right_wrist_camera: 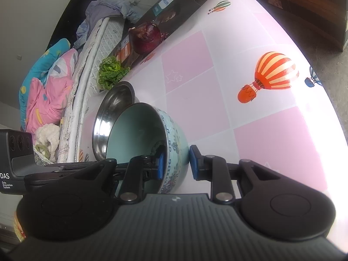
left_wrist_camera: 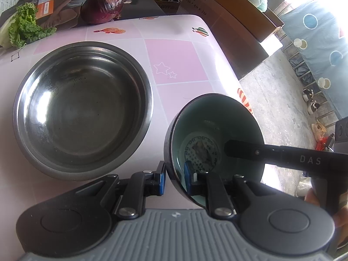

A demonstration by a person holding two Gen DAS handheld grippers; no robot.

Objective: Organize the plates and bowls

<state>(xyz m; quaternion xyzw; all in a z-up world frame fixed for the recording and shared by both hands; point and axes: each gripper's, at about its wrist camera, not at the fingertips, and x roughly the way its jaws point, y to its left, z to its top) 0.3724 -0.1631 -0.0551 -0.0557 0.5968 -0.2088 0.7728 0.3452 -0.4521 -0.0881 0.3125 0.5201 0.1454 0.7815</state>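
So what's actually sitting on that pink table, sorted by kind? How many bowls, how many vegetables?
Steel bowls: 1, the big one on the table.
Ceramic bowls: 1, the pale green patterned one, held tilted on its rim by both sets of fingers.
Red onions: 1, at the far edge.
Leafy greens: 1 bunch, at the far edge.
Plates: 0 in view.
Total: 4 things.

Bench under pink checked cloth printed with hot-air balloons (right_wrist_camera: pixel 269 74), bare grey concrete floor (left_wrist_camera: pixel 274 100), brown cardboard boxes (left_wrist_camera: pixel 239 15), crumpled pink-and-blue bedding (right_wrist_camera: pixel 45 87), strong daylight.
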